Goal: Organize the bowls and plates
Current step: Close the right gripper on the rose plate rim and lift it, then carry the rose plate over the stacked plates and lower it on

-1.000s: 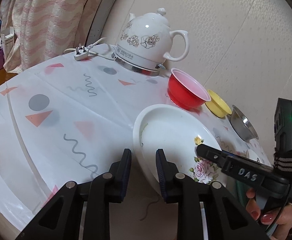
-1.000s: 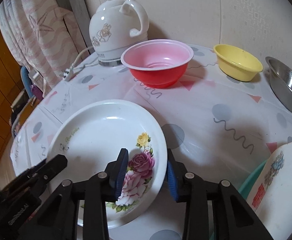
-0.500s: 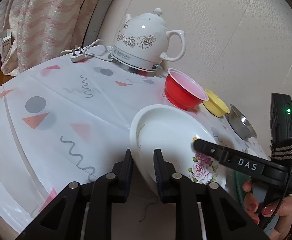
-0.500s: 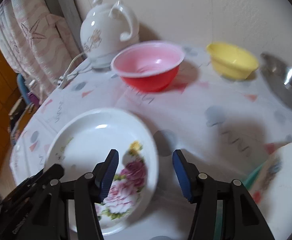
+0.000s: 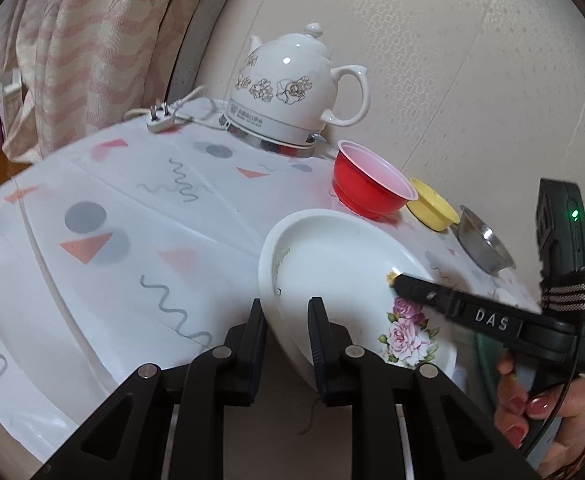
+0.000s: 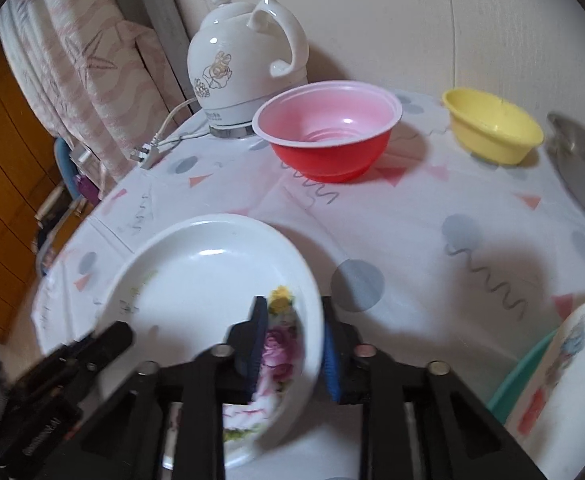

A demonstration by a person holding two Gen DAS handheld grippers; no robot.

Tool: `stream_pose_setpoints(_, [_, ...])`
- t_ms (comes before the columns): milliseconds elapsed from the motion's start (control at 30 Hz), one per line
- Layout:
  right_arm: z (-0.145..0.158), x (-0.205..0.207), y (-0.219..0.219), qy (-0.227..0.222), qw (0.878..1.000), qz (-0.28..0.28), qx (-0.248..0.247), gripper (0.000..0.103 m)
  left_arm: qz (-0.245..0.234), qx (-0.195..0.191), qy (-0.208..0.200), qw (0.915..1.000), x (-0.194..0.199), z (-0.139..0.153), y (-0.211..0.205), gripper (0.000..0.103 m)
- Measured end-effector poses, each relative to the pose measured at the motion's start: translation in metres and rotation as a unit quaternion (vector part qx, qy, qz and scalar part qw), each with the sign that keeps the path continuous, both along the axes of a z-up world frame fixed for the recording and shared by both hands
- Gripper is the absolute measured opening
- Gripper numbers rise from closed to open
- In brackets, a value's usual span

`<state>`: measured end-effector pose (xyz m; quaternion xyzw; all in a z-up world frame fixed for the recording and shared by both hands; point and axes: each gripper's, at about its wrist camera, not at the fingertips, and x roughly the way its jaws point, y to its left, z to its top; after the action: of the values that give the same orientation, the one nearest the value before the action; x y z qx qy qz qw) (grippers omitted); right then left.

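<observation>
While lifting the floral plate, just in front of the red bowl: keep left gripper and right gripper narrowly closed on opposite rims, raise level, steer clear of kettle behind the bowl.

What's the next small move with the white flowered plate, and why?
Probably close the right gripper firmly on the white flowered plate: its fingers straddle the rose-side rim, but blur hides contact, while the left gripper already pinches the opposite rim.
</observation>
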<state>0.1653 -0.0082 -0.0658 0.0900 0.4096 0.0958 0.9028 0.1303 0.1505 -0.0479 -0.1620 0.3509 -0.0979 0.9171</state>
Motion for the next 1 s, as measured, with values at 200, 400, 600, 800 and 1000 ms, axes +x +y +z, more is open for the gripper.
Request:
stream_pose_setpoints(200, [0.007, -0.012, -0.011, -0.008, 0.999, 0.007, 0.04, 0.013, -0.003, 0.018, -0.029, 0.9994, -0.014, 0.003, -0.001, 0.019])
stream_pose_setpoints(400, [0.015, -0.039, -0.026, -0.024, 0.998, -0.004, 0.058, 0.013, -0.011, 0.014, -0.058, 0.9982, -0.023, 0.016, -0.014, 0.018])
stream_pose_setpoints(600, [0.03, -0.073, -0.06, -0.054, 0.996, -0.034, 0.062, 0.013, -0.043, 0.01, -0.084, 0.9955, -0.03, 0.034, -0.047, 0.018])
stream_pose_setpoints(800, [0.043, -0.111, -0.102, -0.077, 0.992, -0.07, 0.067, 0.013, -0.085, 0.002, -0.098, 0.9916, -0.033, 0.048, -0.09, 0.018])
stream_pose_setpoints(1000, [0.048, -0.142, -0.145, -0.089, 0.987, -0.112, 0.074, 0.013, -0.128, 0.008, -0.096, 0.987, -0.035, 0.054, -0.134, 0.018])
